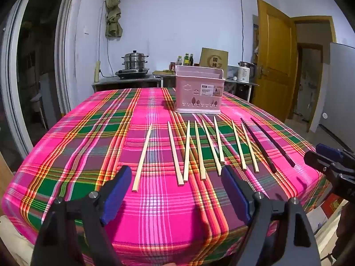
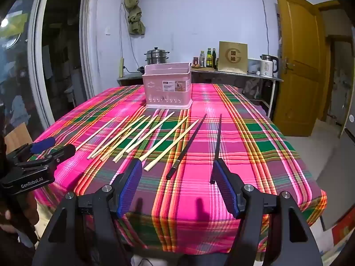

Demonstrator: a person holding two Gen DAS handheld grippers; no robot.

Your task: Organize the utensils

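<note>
**Chopsticks laid out, both grippers empty**

Nearest the lens in my left wrist view, the left gripper (image 1: 177, 190) hangs over the near edge of the table, jaws spread wide, nothing between its blue pads (image 1: 116, 191). Under it, the plaid tablecloth (image 1: 77, 155) covers the table.

Left to right across the cloth: one light wooden chopstick (image 1: 142, 158) lies alone, well apart from the others. Next comes a loose row of seven more light chopsticks (image 1: 200, 150), roughly parallel, the first two meeting at their near ends. Then two black chopsticks (image 1: 258, 145) lie at the right end of the row, apart from each other.

Beyond the row, near the far side, the pink basket (image 1: 198, 88) stands upright.

My right gripper (image 2: 178, 185) is also spread wide and holds nothing; in the right wrist view the near ends of the black chopsticks lie between its pads on the cloth. I cannot tell whether the right pad touches the nearer black stick.
</note>
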